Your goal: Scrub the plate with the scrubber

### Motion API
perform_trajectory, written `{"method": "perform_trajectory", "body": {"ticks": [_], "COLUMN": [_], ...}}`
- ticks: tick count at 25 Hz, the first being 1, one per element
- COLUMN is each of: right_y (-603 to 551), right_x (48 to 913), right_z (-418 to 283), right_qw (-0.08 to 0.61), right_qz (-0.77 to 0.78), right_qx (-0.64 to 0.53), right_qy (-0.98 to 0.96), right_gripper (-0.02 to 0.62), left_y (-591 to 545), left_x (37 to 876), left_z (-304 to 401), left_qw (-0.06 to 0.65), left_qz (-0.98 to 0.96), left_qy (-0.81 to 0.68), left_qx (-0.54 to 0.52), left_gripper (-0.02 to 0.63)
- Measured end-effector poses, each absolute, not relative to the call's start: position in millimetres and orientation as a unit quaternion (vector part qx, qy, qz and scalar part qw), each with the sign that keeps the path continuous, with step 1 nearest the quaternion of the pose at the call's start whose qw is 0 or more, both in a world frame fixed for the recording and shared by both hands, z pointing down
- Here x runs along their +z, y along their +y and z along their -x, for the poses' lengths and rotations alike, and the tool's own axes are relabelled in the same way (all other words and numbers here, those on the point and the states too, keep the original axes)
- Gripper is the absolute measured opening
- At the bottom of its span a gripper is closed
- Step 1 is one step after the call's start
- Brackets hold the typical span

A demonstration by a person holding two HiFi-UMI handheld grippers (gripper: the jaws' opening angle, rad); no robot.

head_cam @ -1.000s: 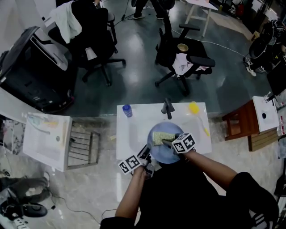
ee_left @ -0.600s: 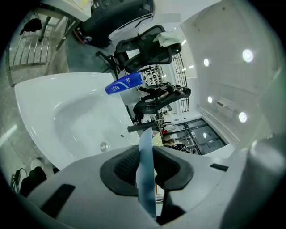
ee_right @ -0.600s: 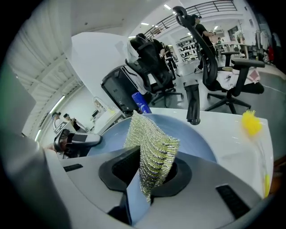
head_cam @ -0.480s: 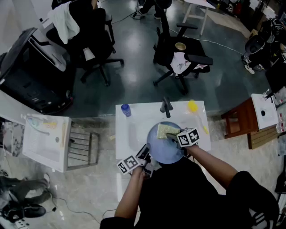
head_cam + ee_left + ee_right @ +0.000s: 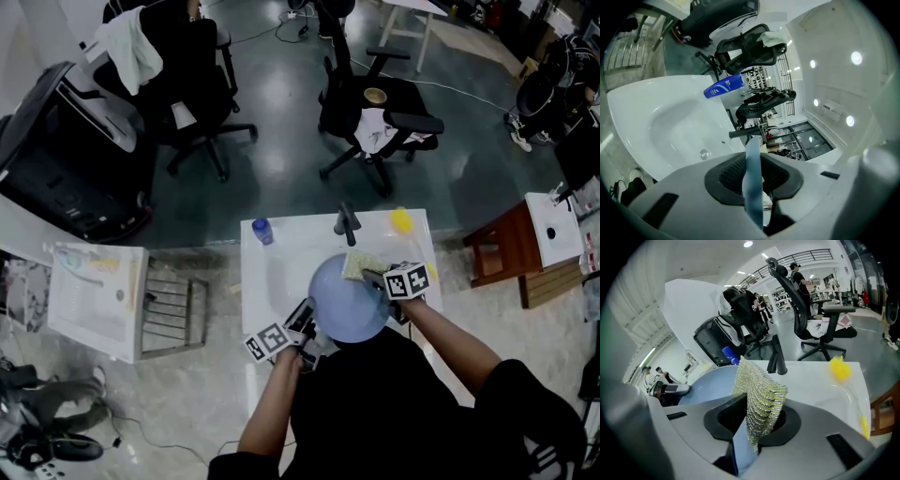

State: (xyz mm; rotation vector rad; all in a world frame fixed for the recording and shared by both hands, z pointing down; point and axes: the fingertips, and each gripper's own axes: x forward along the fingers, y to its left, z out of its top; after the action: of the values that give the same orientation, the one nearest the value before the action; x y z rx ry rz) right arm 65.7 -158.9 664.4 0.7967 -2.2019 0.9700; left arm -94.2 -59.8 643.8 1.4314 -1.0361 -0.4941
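Plate (image 5: 342, 305) over sink (image 5: 281, 267), faucet (image 5: 347, 223) and bottle (image 5: 262, 231) behind.

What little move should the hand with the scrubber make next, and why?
Probably sweep the right gripper leftward across the plate: its scrubber sits at the plate's far right rim, off the middle. The left gripper, jaws opening slightly, has the near rim between them.

"What is everything sitting on?"

"A white sink (image 5: 270, 279)."

"What is on it?"

"A blue bottle (image 5: 262, 231) at the far left corner. A black tap (image 5: 346, 223) in the far middle. A yellow brush (image 5: 401, 221) lies along the right side."
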Motion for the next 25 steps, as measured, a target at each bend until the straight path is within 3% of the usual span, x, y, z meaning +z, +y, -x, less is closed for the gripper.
{"method": "perform_trajectory", "body": {"ticks": [10, 25], "right_y": [-133, -70], "right_x": [663, 648], "right_z": [-57, -11], "right_qw": [0.251, 0.288], "right_qz": [-0.278, -0.145], "right_qx": [0.454, 0.464], "right_qy": [-0.808, -0.825], "right_gripper": [0.072, 0.072], "left_y": [-71, -86], "left_x": [639, 633], "left_z": [99, 108], "left_qw": [0.606, 0.604], "left_qz": [-0.617, -0.611], "left_qy": [-0.451, -0.455], "left_qx": [-0.218, -0.237], "left_gripper": [0.091, 0.091]}}
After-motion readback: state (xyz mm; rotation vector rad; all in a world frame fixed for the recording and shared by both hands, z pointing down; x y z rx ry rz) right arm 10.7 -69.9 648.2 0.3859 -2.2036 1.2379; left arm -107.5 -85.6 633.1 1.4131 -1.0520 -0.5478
